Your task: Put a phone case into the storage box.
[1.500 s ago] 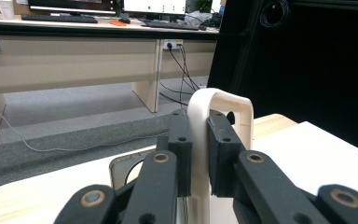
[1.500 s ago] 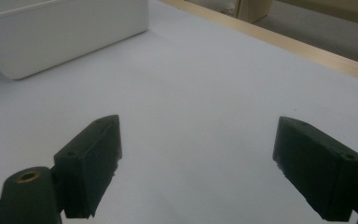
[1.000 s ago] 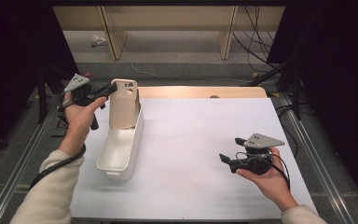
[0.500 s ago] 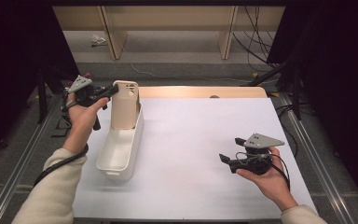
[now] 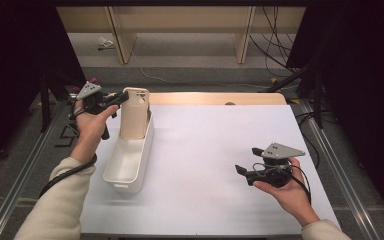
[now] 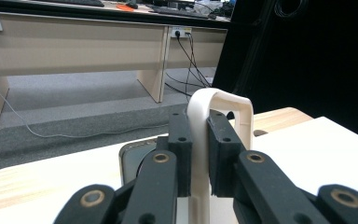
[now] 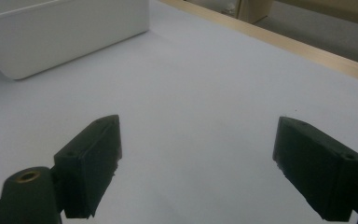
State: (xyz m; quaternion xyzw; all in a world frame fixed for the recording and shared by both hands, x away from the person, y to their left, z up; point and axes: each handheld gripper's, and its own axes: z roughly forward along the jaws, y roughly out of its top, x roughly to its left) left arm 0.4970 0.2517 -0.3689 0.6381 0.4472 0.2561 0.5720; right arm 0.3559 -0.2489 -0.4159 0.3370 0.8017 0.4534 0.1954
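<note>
A beige phone case [image 5: 134, 112] stands upright at the far end of a long white bin [image 5: 127, 165] on the left of the table. My left gripper [image 5: 120, 98] reaches it from the left and is shut on its upper edge. In the left gripper view the two black jaws pinch the cream rim of the case [image 6: 223, 100], with the left gripper [image 6: 199, 158] pointing level. My right gripper [image 5: 240, 172] is held just above the table at the right, pointing left. It is open with nothing between its jaws, as the right gripper view shows [image 7: 198, 163].
The white table sheet [image 5: 215, 145] lies between the bin and the right hand. The bin's side wall [image 7: 60, 32] shows far off in the right gripper view. A wooden table edge [image 5: 215, 98] runs along the back. Metal rails [image 5: 330, 150] flank the table, with cables on the floor behind.
The left hand has edged slightly to the right, still gripping the case. The case stays upright in the bin. The right hand has not moved.
</note>
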